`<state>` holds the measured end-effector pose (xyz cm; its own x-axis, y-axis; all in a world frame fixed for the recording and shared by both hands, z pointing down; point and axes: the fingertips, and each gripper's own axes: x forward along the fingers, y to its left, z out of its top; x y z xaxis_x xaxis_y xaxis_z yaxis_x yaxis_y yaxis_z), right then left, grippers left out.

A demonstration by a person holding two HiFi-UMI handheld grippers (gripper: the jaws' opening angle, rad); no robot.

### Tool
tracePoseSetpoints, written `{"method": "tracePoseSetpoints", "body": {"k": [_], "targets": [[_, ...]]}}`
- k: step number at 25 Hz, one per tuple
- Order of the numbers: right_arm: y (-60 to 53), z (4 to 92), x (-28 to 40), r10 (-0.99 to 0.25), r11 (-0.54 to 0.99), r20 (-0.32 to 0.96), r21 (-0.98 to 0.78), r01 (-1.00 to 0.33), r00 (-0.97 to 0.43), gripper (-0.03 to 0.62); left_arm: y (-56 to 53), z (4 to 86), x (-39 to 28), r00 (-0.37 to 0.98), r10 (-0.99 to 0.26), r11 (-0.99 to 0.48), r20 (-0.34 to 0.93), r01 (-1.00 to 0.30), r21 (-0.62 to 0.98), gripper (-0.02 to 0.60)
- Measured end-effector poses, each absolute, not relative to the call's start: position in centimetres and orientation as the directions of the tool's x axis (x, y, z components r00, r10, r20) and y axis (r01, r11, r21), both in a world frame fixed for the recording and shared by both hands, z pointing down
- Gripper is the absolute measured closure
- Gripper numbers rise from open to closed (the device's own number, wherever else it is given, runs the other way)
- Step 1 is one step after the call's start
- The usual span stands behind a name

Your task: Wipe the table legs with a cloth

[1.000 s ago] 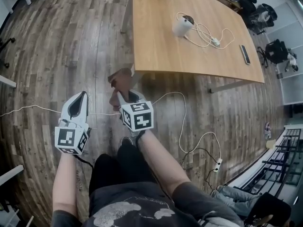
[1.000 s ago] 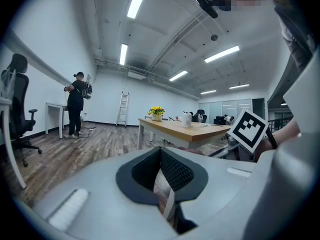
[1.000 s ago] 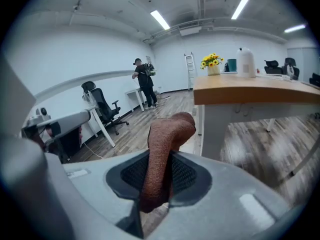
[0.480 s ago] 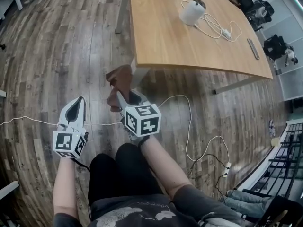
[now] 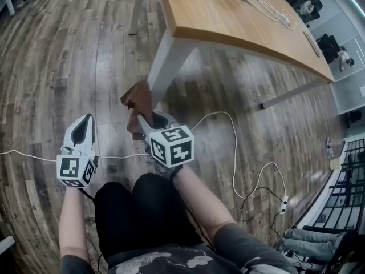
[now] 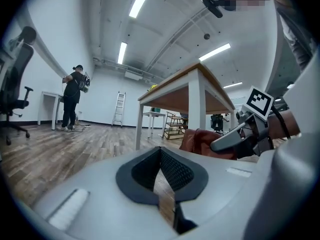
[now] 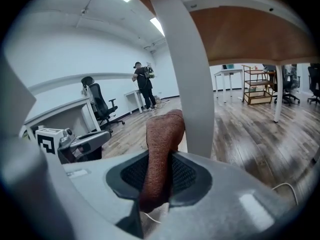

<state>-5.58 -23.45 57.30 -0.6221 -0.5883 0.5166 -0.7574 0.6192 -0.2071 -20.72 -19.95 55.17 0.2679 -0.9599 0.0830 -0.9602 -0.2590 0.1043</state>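
Right tool [image 5: 140,117] [image 7: 159,176]: clenched on a rust-brown knitted cloth [image 5: 138,99] [image 7: 162,134], with the fabric pinched between the dark ribbed pads and rising upright out of them. Cloth held low over the floor, at the lower part of the white slanted table leg [image 5: 168,59] [image 7: 187,74], on its left side as seen in the right gripper view. Upper fold right at the leg's edge; actual contact not confirmable. Same cloth visible from the left gripper view [image 6: 200,141], bunched ahead of the right tool [image 6: 235,139].

Left tool [image 5: 84,124] [image 6: 161,169]: closed at the tips, nothing between the pads, only a thin slit showing floorboards. Positioned near the right tool on its left, apart from cloth and leg.

Above the leg: corner of a light wooden tabletop [image 5: 228,10] [image 7: 240,34], carrying a tangle of white cable [image 5: 268,7].

Below: dark wood-plank floor [image 5: 68,50], crossed by a thin white cord [image 5: 228,130] running to a white power strip [image 5: 283,201].

Background: a standing person in dark clothing [image 6: 72,96] [image 7: 144,86], a stepladder against the white wall [image 6: 119,109], and a black office chair [image 7: 97,104].
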Motion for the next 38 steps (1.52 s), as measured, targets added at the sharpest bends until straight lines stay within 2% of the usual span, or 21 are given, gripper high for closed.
{"method": "tracePoseSetpoints", "body": {"k": [7, 21, 24, 33, 38], "targets": [[-23.1, 65.5, -4.8, -0.53, 0.612, 0.582, -0.242, -0.753, -0.617, 0.507, -20.1, 60.6, -20.5, 0.304, -0.948, -0.301, 0.095, -0.953, 0.043, 0.561], [-24.1, 81.8, -3.7, -0.443, 0.583, 0.709, -0.237, -0.777, -0.549, 0.507, -20.3, 72.8, -21.6, 0.281, -0.94, -0.252, 0.194, -0.954, 0.16, 0.561], [-24.2, 84.6, -3.4, -0.412, 0.572, 0.746, -0.236, -0.786, -0.524, 0.507, -20.4, 74.6, -20.5, 0.318, -0.918, -0.291, 0.237, -0.946, 0.141, 0.561], [-22.4, 89.9, -3.0, -0.28, 0.577, 0.843, -0.233, -0.782, -0.459, 0.507, -20.5, 75.5, -17.6, 0.394, -0.879, -0.38, 0.269, -0.919, 0.106, 0.561], [-21.1, 87.6, -2.8, -0.316, 0.639, 0.809, -0.204, -0.742, -0.495, 0.507, -21.5, 73.8, -18.1, 0.369, -0.897, -0.355, 0.244, -0.93, 0.099, 0.561]]}}
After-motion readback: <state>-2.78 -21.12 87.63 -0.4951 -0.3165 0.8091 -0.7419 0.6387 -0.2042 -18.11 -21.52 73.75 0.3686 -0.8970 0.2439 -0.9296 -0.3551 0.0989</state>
